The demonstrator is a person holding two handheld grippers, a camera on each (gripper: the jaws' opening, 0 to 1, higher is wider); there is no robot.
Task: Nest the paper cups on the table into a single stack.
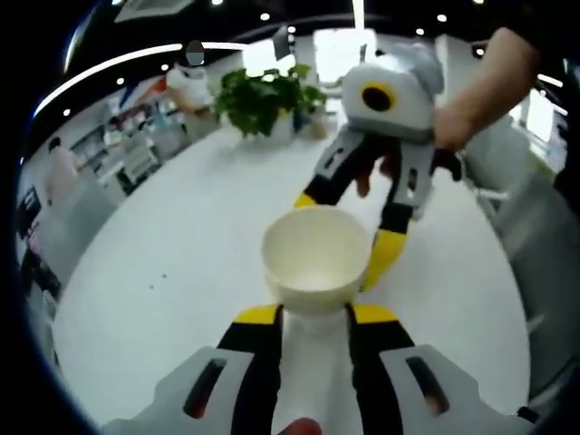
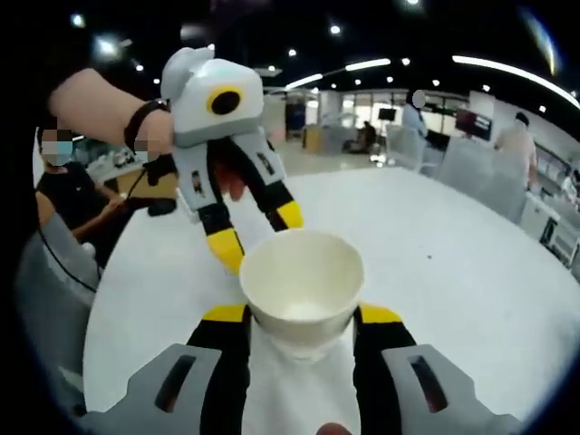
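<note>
A white paper cup (image 1: 315, 254) stands mouth-up over the white table (image 1: 172, 272). In the left gripper view my left gripper (image 1: 315, 314) has its yellow-tipped jaws pressed on the cup's lower sides. My right gripper (image 1: 344, 234) comes in from the far side; one finger runs down the cup's right wall, the other goes behind the rim. In the right gripper view the cup (image 2: 302, 272) sits the same way between my right gripper (image 2: 302, 313) jaws, with my left gripper (image 2: 261, 234) reaching in from the upper left. I cannot tell whether it is one cup or nested cups.
A potted green plant (image 1: 263, 95) stands at the table's far edge. A person's hand (image 1: 462, 118) holds the right gripper. A seated person (image 2: 63, 199) is beyond the table (image 2: 453, 272) on the left. Office desks and people stand in the background.
</note>
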